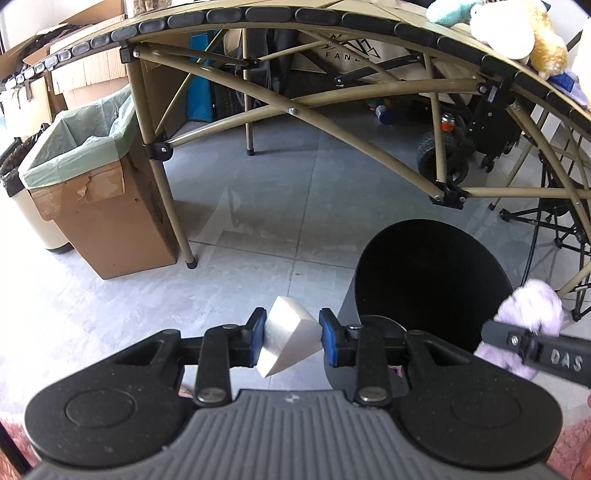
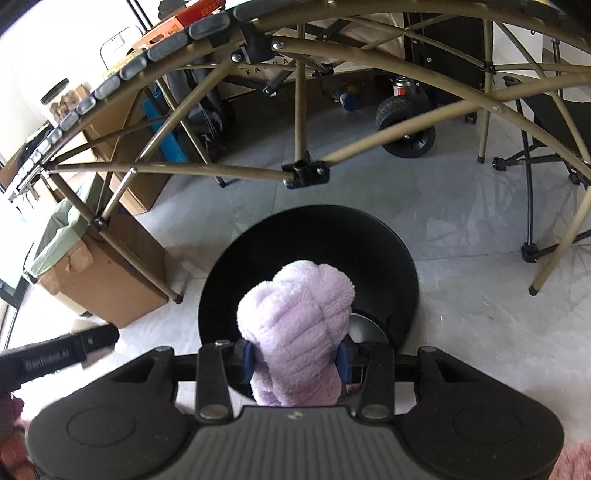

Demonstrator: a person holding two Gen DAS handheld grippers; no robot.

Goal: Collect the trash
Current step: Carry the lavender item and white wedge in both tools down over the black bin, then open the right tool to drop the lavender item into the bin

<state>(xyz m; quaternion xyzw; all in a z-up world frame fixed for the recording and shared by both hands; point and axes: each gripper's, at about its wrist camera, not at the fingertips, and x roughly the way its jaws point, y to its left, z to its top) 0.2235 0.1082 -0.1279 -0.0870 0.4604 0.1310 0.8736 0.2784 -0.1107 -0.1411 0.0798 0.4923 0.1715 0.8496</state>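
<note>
My left gripper (image 1: pixel 291 341) is shut on a small white folded carton (image 1: pixel 288 339) and holds it above the grey floor, just left of a round black bin (image 1: pixel 432 280). My right gripper (image 2: pixel 295 356) is shut on a fluffy lilac plush item (image 2: pixel 295 332) and holds it over the open mouth of the black bin (image 2: pixel 314 251). The plush also shows at the right edge of the left wrist view (image 1: pixel 528 314). The left gripper's finger shows at the left of the right wrist view (image 2: pixel 62 350).
A cardboard box lined with a green bag (image 1: pixel 96 192) stands on the floor at the left, beside a folding table's tan legs (image 1: pixel 166 206). Soft toys (image 1: pixel 509 33) lie on the tabletop. A wheeled cart (image 1: pixel 443 155) and a black chair frame (image 2: pixel 532 177) stand behind.
</note>
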